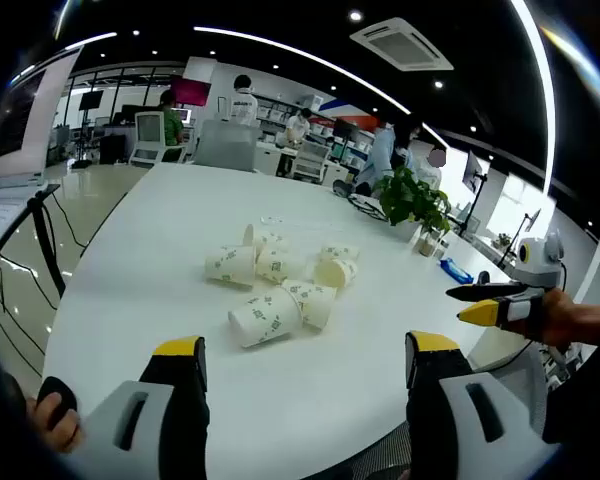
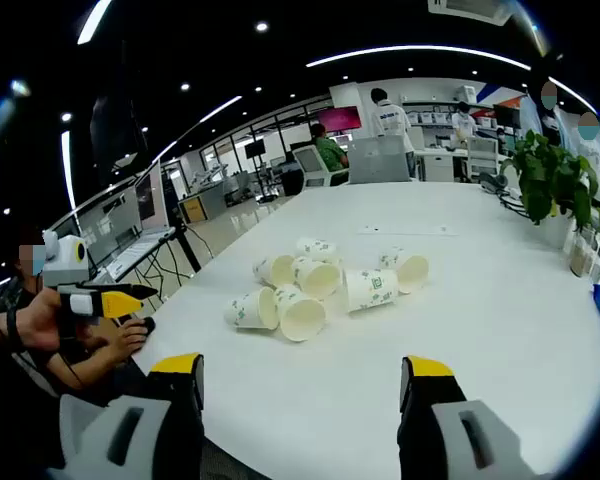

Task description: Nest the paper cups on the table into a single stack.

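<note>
Cups scattered, both grippers empty

On the white worktop (image 1: 130, 270), well in from its edges, our paper cups (image 1: 280, 285) lie tipped in a loose cluster. We judge them light and crushable, best pinched gently at the rim. Left gripper (image 1: 305, 365) and right gripper (image 2: 300, 380) hold fingers wide apart, gripping nothing.

Right gripper (image 2: 302, 392) held open above table (image 2: 500, 330), paper cups (image 2: 320, 285) lying scattered ahead.

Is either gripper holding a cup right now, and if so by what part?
Nothing is held. The left gripper and right gripper both have open jaws, short of the paper cups lying loose on the table.
</note>
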`<state>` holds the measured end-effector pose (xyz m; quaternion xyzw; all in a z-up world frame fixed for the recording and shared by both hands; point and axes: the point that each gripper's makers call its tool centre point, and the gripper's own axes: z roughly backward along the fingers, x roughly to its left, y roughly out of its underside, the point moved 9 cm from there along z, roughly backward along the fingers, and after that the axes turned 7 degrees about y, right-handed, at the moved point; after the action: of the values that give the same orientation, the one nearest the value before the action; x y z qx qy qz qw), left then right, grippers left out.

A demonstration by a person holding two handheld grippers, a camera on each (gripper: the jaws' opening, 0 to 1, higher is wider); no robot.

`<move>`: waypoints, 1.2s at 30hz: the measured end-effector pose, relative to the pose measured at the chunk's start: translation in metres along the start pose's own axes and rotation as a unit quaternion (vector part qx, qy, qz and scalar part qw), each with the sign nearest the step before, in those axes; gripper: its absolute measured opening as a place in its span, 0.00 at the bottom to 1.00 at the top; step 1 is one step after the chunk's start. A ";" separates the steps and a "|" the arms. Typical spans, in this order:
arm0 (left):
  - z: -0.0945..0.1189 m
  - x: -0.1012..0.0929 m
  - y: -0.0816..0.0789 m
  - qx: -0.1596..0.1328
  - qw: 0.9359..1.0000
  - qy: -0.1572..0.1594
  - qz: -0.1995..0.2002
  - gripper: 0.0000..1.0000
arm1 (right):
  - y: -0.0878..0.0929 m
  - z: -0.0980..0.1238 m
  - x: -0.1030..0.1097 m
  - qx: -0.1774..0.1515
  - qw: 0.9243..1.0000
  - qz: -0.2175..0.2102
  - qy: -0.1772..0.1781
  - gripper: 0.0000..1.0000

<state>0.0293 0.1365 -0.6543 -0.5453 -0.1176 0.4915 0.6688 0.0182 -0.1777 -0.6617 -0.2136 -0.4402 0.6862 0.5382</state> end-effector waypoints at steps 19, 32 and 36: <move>0.000 -0.004 0.001 0.000 1.000 0.002 0.002 0.81 | 0.000 0.000 0.000 0.003 1.000 0.002 0.000 0.80; -0.002 0.003 -0.001 -0.003 1.000 0.003 0.000 0.80 | -0.001 0.000 0.001 0.000 1.000 0.003 -0.002 0.77; -0.002 0.003 -0.002 -0.003 1.000 0.005 0.001 0.80 | -0.002 0.001 0.003 0.001 1.000 0.005 -0.003 0.77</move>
<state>0.0332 0.1377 -0.6548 -0.5500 -0.1154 0.4895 0.6667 0.0177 -0.1751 -0.6588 -0.2125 -0.4401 0.6900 0.5339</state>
